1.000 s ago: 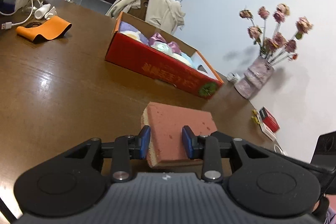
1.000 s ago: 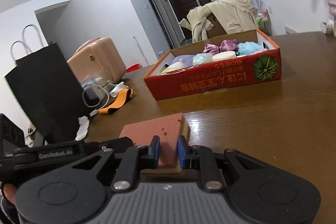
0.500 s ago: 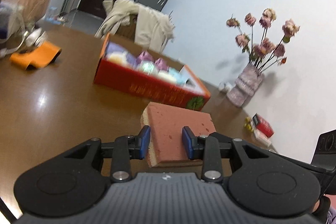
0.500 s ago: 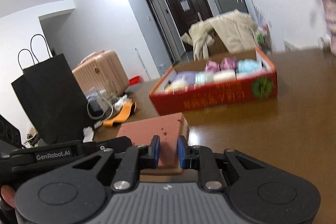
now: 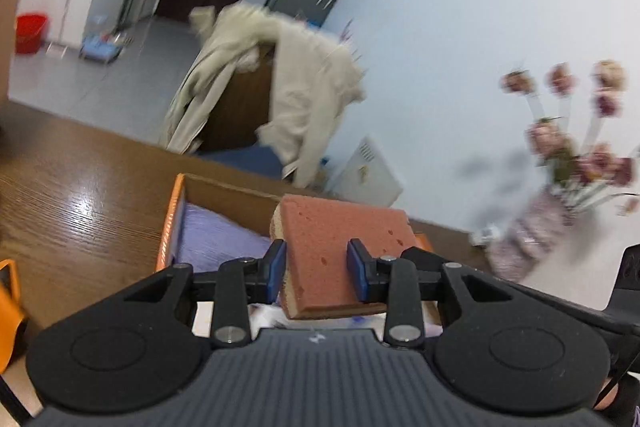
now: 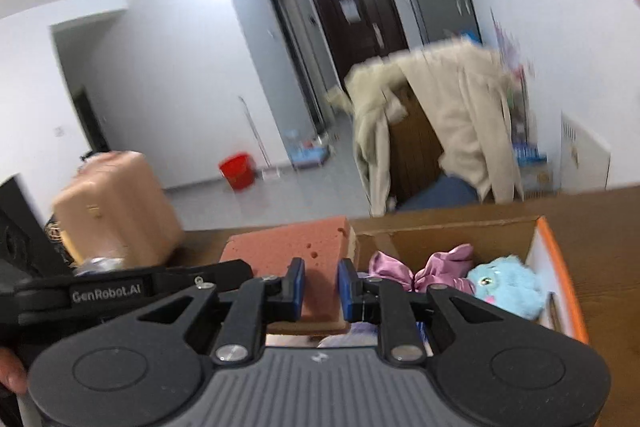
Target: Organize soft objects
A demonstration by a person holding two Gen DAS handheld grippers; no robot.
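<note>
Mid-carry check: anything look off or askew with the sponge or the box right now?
Only that both grippers clamp the one pink sponge: the left gripper and the right gripper each pinch an end, holding it level above the open box. The plush toys inside look undisturbed; nothing spilled.

Both wrist views close above the box (image 5: 172, 211), sharing the sponge (image 5: 344, 251).
</note>
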